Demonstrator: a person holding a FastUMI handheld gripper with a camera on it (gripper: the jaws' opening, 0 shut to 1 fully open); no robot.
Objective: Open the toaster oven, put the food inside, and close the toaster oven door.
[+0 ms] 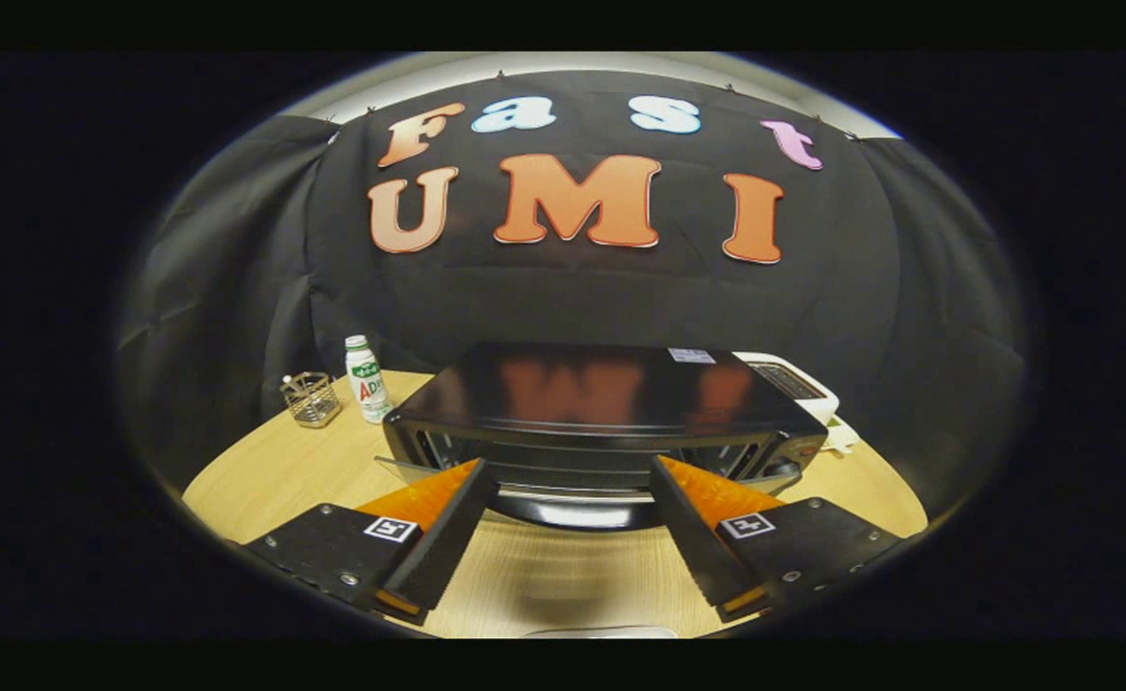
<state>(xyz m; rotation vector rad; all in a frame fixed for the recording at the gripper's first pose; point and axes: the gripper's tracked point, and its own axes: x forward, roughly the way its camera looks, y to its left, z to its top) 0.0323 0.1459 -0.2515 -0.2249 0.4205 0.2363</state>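
Note:
A black toaster oven point(601, 389) with a glossy top stands on the round wooden table point(265, 470), just ahead of my fingers. Its glass door point(409, 470) is tilted outward, partly open, and the dark curved handle point(572, 509) lies between my two fingers. My gripper point(570, 468) is open, its fingertips spread wide at either end of the handle and close to the oven's front. I cannot tell whether the fingertips touch the door. A pale edge of something point(601, 631) shows on the table below the fingers, too little to identify.
A white bottle with a green label point(367, 379) and a small wire basket point(312, 398) stand left of the oven. A white appliance point(798, 384) sits behind the oven's right side. Bare tabletop lies under the fingers.

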